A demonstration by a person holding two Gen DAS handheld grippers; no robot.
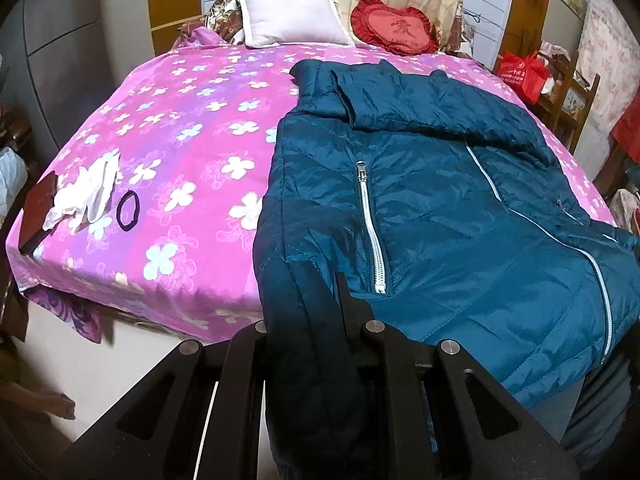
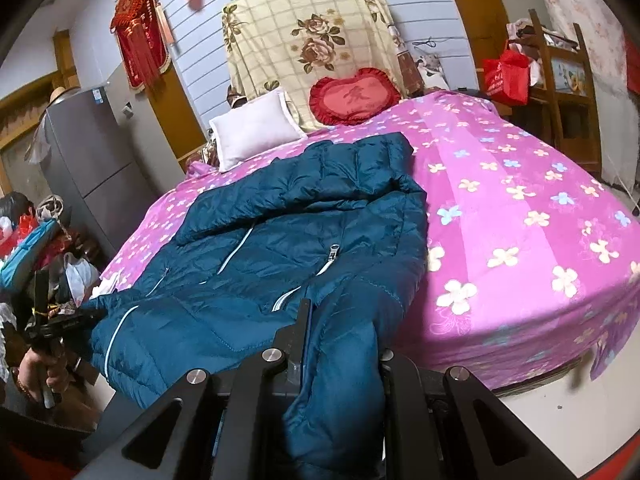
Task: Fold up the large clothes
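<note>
A dark teal puffer jacket (image 1: pixel 460 200) with white zippers lies front up on the pink flowered bed, its hem hanging over the near edge; it also shows in the right wrist view (image 2: pixel 288 240). My left gripper (image 1: pixel 316 320) is shut on the jacket's hem corner at the bed's near edge, fabric bunched between the fingers. My right gripper (image 2: pixel 340 340) is shut on the jacket's other hem corner. The left gripper and the hand holding it also show at the far left of the right wrist view (image 2: pixel 52 320).
The bed (image 1: pixel 180 152) carries a white pillow (image 1: pixel 292 16), a red heart cushion (image 1: pixel 394 26), a black hair tie (image 1: pixel 129 211), white cloth (image 1: pixel 86 196) and a dark wallet (image 1: pixel 38 212). A grey fridge (image 2: pixel 92 176) stands left, a wooden rack with a red bag (image 2: pixel 506 76) right.
</note>
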